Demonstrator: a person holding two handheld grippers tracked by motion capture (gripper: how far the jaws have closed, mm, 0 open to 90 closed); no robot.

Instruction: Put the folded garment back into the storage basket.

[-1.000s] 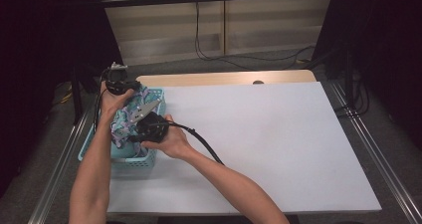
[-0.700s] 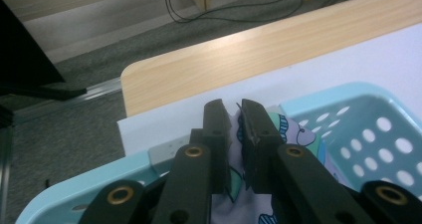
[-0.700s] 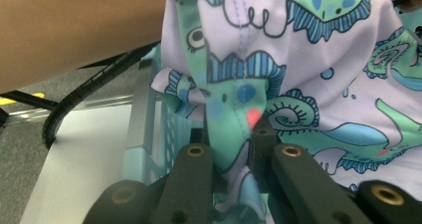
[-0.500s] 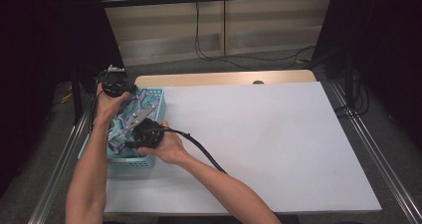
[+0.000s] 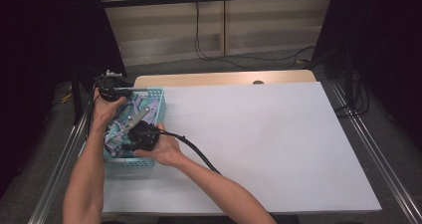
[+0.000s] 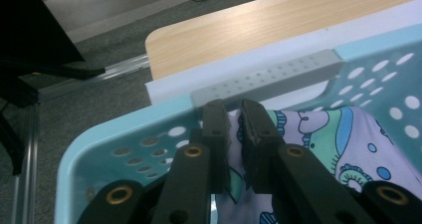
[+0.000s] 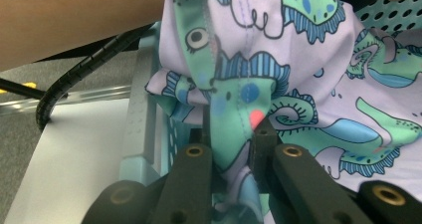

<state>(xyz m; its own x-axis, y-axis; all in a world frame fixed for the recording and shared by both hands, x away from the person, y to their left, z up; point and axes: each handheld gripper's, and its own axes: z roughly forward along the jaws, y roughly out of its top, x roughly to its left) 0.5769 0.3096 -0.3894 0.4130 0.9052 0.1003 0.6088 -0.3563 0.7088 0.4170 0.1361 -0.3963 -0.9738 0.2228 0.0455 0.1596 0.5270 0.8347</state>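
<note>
A light blue perforated basket stands on the table's left side and holds a lilac and green patterned cloth. My left gripper sits at the basket's far rim. In the left gripper view its jaws are nearly together, pinching an edge of the cloth just below the basket's grey handle bar. My right gripper is over the near half of the basket. In the right gripper view it is shut on a bunched fold of the cloth, which hangs down over the jaws.
A white mat covers the table, with a wooden strip along the far edge. The left forearm and a black cable pass close to the basket wall. Metal rails run along both table sides.
My right gripper has moved slightly toward the person and to the left over the basket, still with the cloth. The left gripper has shifted a little at the far rim.
</note>
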